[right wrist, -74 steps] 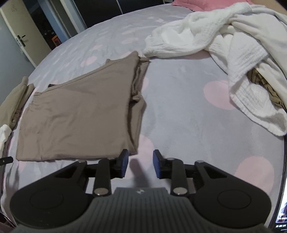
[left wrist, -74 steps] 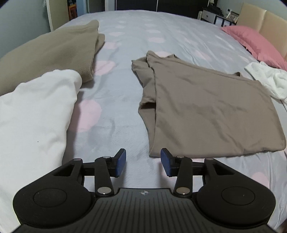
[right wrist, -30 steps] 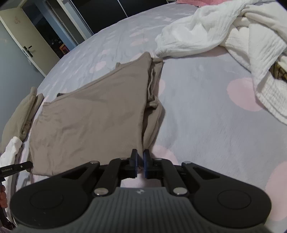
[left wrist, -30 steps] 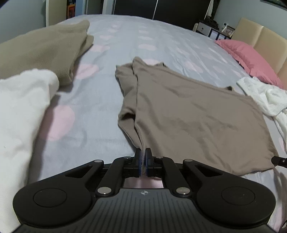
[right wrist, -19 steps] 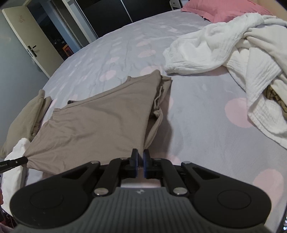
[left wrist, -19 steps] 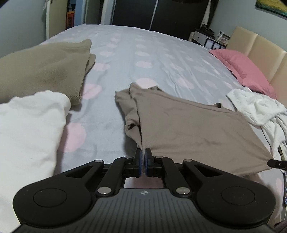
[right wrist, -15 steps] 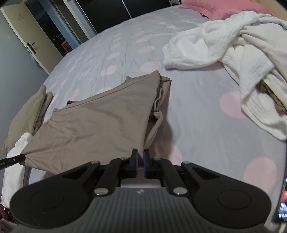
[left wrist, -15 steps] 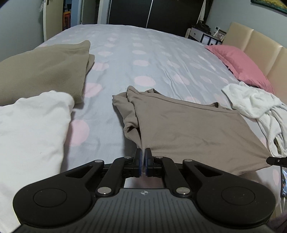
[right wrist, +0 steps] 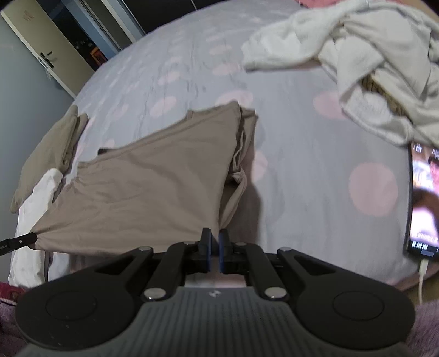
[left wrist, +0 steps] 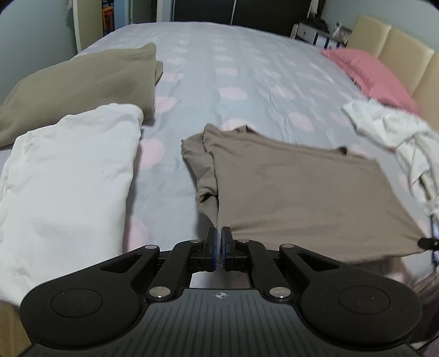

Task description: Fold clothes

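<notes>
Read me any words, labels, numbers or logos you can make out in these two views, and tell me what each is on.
No text can be read for certain.
Phone screen: bright picture with lines of characters, too blurred to read.
Left gripper body: small round emblem, no letters.
Right gripper body: small pale mark, illegible.
Books on the far shelf: too small to read.

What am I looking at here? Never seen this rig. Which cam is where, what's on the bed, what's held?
No robot arm: a person holds a two-finger claw in each hand, each with a fisheye camera looking along its fingers. One picture is from the left claw, the other from the right claw. Each is shut on a near corner of the taupe shirt, lifting that edge off the spotted bedsheet. Each camera also catches the other claw's tip at the picture's edge. Also on the bed: a folded white garment, a folded olive garment, a loose white pile, a pink pillow and a lit phone.
</notes>
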Demonstrator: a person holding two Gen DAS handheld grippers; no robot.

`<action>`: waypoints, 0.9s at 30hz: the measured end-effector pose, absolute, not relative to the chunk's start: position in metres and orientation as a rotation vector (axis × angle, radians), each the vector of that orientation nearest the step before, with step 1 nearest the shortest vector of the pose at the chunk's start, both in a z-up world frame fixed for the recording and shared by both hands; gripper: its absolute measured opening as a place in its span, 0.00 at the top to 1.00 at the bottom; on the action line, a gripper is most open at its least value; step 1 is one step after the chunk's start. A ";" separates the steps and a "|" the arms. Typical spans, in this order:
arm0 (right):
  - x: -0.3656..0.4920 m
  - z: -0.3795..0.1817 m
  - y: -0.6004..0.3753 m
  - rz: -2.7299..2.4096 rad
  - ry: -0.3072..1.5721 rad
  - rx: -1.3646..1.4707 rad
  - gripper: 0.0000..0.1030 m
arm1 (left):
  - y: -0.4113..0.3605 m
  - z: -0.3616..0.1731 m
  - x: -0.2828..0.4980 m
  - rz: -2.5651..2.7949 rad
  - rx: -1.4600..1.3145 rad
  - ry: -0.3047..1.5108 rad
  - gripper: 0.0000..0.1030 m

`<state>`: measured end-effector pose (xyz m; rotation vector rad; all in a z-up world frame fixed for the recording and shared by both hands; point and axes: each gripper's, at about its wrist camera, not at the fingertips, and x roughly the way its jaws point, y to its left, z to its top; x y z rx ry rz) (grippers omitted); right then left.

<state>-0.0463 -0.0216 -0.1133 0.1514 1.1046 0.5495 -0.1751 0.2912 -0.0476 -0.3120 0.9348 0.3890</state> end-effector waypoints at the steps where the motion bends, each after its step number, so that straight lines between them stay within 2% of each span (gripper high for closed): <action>1: -0.046 -0.116 -0.020 0.551 1.116 0.143 0.94 | 0.290 -0.052 -0.173 0.390 -0.289 0.956 0.99; 10: -0.044 -0.139 -0.009 0.550 1.165 0.057 0.93 | 0.280 -0.090 -0.156 0.383 -0.196 1.120 0.98; 13: -0.047 -0.139 -0.010 0.549 1.173 0.045 0.86 | 0.282 -0.089 -0.156 0.400 -0.194 1.140 0.96; 18: -0.050 -0.127 -0.012 0.560 1.129 0.043 0.83 | 0.278 -0.075 -0.160 0.421 -0.185 1.080 0.70; 19: -0.051 -0.124 -0.011 0.563 1.109 0.030 0.80 | 0.277 -0.071 -0.160 0.420 -0.189 1.055 0.68; 20: -0.051 -0.122 -0.009 0.567 1.095 0.019 0.72 | 0.277 -0.068 -0.159 0.418 -0.196 1.035 0.63; 22: -0.048 -0.118 -0.004 0.581 1.075 0.015 0.70 | 0.277 -0.061 -0.155 0.402 -0.215 0.990 0.61; 23: -0.047 -0.115 -0.001 0.587 1.059 0.016 0.66 | 0.276 -0.059 -0.152 0.389 -0.217 0.975 0.61; 25: -0.044 -0.110 0.006 0.598 1.021 0.018 0.52 | 0.273 -0.055 -0.144 0.373 -0.220 0.945 0.60; 27: -0.041 -0.106 0.013 0.605 0.982 0.013 0.38 | 0.269 -0.052 -0.132 0.362 -0.233 0.924 0.53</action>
